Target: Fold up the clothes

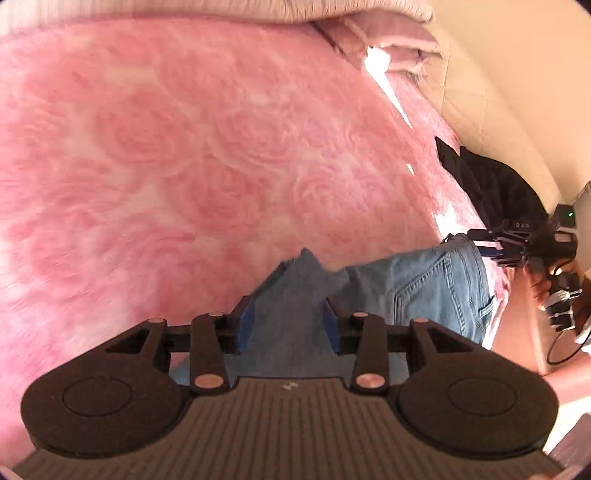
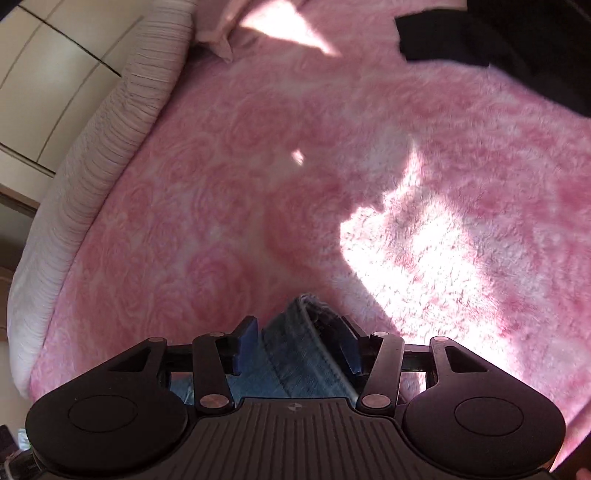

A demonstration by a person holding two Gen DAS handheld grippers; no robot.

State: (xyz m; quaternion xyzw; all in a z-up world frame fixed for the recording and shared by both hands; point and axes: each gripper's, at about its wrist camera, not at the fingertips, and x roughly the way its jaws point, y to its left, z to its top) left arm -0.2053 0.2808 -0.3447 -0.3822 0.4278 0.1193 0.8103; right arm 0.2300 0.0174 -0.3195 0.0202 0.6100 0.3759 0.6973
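Note:
Blue jeans [image 1: 424, 280] lie on a pink fleece blanket [image 1: 184, 147], with a back pocket showing toward the right. My left gripper [image 1: 288, 317] hovers over one end of them. Its blue pads stand apart and a peak of denim rises loosely between them. In the right wrist view the waistband end of the jeans [image 2: 303, 343] sits between the widely spread pads of my right gripper [image 2: 299, 339]; the pads do not press on it. The right gripper [image 1: 480, 243] also shows in the left wrist view, at the jeans' far end, held by a hand [image 1: 539, 288].
A black garment [image 1: 491, 181] [image 2: 480, 33] lies on the blanket near the bed's edge. A pale ribbed cushion [image 2: 110, 147] borders the blanket [image 2: 258, 184] on the left, with a wall beyond. Bright sun patches fall across the fleece.

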